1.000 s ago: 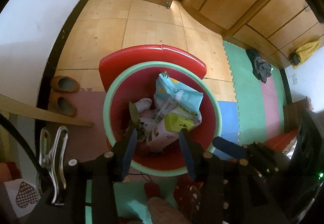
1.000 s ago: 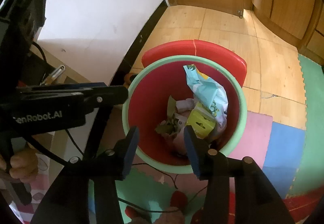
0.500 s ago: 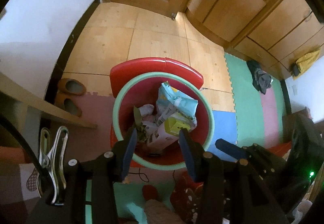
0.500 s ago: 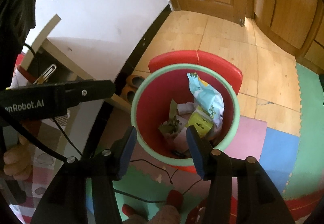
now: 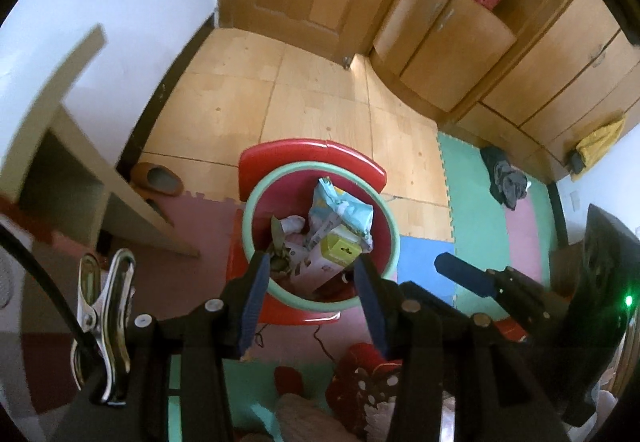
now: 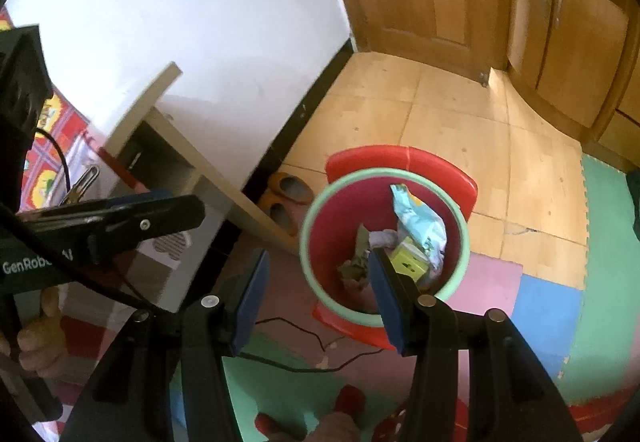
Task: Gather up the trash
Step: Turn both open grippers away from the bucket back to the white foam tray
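A red bin with a green rim (image 5: 394, 238) (image 6: 466, 242) stands on the floor below both grippers. Inside lie a light-blue packet (image 5: 340, 206) (image 6: 420, 222), a yellow-green carton (image 5: 340, 250) (image 6: 408, 262), crumpled white paper (image 5: 292, 222) and wilted leaves (image 6: 354, 266). My left gripper (image 5: 311, 261) hangs high above the bin, open, with nothing between its fingers. Just as high, my right gripper (image 6: 318, 258) is open and empty, over the bin's left rim. One finger (image 5: 464, 276) of the right gripper shows in the left wrist view.
Brown slippers (image 5: 160, 180) (image 6: 290, 190) lie by the wall, next to a beige shelf board (image 6: 224, 178). A black cable (image 6: 304, 338) runs over the coloured foam mat (image 5: 468, 178). Dark clothing (image 5: 506, 182) lies on the mat. Wooden door and cabinets stand behind.
Both grippers have risen away from the bin, which now looks smaller and lower. The right jaws stand slightly wider. The trash in the bin has not moved.
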The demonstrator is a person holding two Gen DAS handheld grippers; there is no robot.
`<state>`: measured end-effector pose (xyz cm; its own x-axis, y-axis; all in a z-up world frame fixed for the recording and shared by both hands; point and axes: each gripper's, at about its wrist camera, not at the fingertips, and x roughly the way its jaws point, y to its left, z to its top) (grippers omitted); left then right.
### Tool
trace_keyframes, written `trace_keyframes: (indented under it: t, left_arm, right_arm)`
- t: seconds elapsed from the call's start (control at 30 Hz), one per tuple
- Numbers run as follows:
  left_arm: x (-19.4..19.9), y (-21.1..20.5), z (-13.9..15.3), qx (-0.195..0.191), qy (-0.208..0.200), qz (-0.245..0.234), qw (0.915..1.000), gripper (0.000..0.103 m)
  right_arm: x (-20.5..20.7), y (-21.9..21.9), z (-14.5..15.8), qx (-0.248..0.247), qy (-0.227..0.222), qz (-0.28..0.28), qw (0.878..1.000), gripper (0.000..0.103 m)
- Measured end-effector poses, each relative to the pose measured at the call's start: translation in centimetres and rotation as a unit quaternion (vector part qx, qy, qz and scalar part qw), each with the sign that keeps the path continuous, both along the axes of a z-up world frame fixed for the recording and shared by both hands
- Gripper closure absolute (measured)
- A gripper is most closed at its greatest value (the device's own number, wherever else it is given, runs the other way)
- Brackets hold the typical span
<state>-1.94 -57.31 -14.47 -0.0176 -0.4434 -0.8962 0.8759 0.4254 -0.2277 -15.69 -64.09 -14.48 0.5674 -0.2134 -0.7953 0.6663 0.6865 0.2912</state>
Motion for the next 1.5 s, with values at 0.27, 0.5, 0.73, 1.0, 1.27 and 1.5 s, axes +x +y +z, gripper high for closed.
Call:
trace_keyframes:
  t: [0.27,0.5,0.73,1.0,1.27,1.5]
  left_arm:
    - [0.8,5.1,4.1,-0.014,-0.022,0.033,0.9991,0.056]
    - [2.7,10.9,7.0,-0.024,-0.038,0.079,0.9959,0.056]
    - [4.7,17.4,9.7,-0.04,-0.046,0.144,0.9878,0.056]
    - [5.8,25.3,12.2,-0.055,-0.05,0.206,0.9757,0.056]
    - [6.6,35.1,14.4,-0.069,-0.053,0.277,0.9569,0.056]
    - [6.6,44.9,15.8,-0.067,-0.063,0.339,0.9364,0.056]
  right_arm:
    - [1.4,4.1,4.1,-0.02,-0.016,0.053,0.998,0.051]
    - [3.2,8.5,6.9,-0.02,-0.036,0.111,0.993,0.051]
    - [5.7,13.5,8.9,-0.028,-0.046,0.169,0.984,0.051]
    - [8.7,19.7,10.6,-0.034,-0.056,0.24,0.968,0.051]
    - [11.9,26.7,12.3,-0.024,-0.071,0.309,0.948,0.051]
    - [14.9,33.5,13.2,-0.009,-0.076,0.366,0.927,0.051]
